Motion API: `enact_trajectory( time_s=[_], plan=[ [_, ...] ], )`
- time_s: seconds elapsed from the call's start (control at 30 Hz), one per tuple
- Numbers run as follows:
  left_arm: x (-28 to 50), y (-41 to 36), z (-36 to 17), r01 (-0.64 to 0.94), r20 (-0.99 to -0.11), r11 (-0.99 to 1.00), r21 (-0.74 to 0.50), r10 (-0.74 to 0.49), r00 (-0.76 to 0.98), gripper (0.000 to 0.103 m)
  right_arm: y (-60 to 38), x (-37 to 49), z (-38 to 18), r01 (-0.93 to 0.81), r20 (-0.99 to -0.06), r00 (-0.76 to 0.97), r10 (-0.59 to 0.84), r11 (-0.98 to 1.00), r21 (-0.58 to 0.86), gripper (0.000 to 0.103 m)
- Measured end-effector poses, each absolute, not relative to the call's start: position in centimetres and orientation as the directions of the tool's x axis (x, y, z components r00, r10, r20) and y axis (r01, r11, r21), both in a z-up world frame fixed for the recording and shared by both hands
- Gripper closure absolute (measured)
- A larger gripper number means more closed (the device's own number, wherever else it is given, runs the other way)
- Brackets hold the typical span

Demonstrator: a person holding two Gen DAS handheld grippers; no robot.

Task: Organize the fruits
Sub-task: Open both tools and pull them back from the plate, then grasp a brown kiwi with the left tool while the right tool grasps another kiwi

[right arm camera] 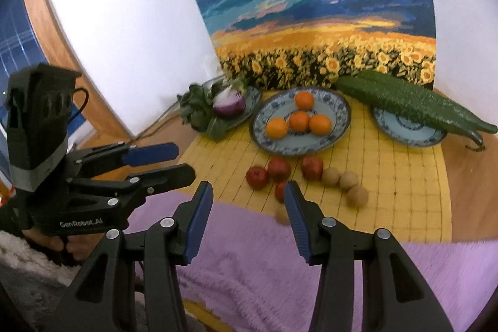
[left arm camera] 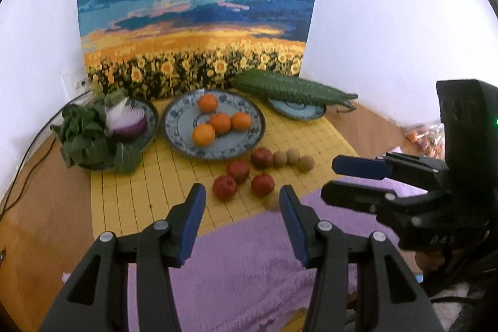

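Several oranges (left arm camera: 220,123) (right arm camera: 299,121) lie on a blue-patterned plate (left arm camera: 169,126) (right arm camera: 340,114) in the middle of a yellow mat. In front of the plate, several red fruits (left arm camera: 238,171) (right arm camera: 279,168) and three small brown round fruits (left arm camera: 292,156) (right arm camera: 348,180) rest loose on the mat. Another brown fruit (left arm camera: 271,202) (right arm camera: 281,215) sits at the mat's near edge. My left gripper (left arm camera: 242,195) (right arm camera: 183,161) hangs open above that edge, nothing between its fingers. My right gripper (right arm camera: 247,192) (left arm camera: 334,179) is beside it, also open and holding nothing.
A plate at the left holds half a red onion (left arm camera: 127,122) and leafy greens (left arm camera: 84,133). A plate (left arm camera: 295,111) at the right carries long green gourds (left arm camera: 289,87). A sunflower painting (left arm camera: 199,21) stands behind. Purple cloth (left arm camera: 242,263) covers the near side. A cable (left arm camera: 28,151) runs at the left.
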State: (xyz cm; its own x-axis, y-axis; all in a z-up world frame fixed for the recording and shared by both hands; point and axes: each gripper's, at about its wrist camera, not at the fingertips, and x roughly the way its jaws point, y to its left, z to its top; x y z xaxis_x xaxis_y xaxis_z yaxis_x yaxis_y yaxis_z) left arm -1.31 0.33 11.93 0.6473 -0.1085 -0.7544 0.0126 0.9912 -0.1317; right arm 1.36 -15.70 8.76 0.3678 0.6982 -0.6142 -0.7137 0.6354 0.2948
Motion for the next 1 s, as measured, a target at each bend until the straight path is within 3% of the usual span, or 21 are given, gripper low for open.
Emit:
enact_trajectory(
  time_s=[0.57, 1.0],
  plan=[
    [-3.8, 0.8, 7.3, -0.003, -0.817, 0.966, -0.258, -0.217, 0.534, 0.051, -15.9, -1.9, 4.6, -0.640, -0.725, 0.327, 0.607, 0.706, 0.303, 0.054],
    [3.2, -0.8, 6.0, -0.009, -0.799, 0.913, -0.407, -0.351, 0.489, 0.052, -21.2, 3.1, 6.5, -0.555, -0.718, 0.426, 0.551, 0.786, 0.274, 0.054]
  ],
)
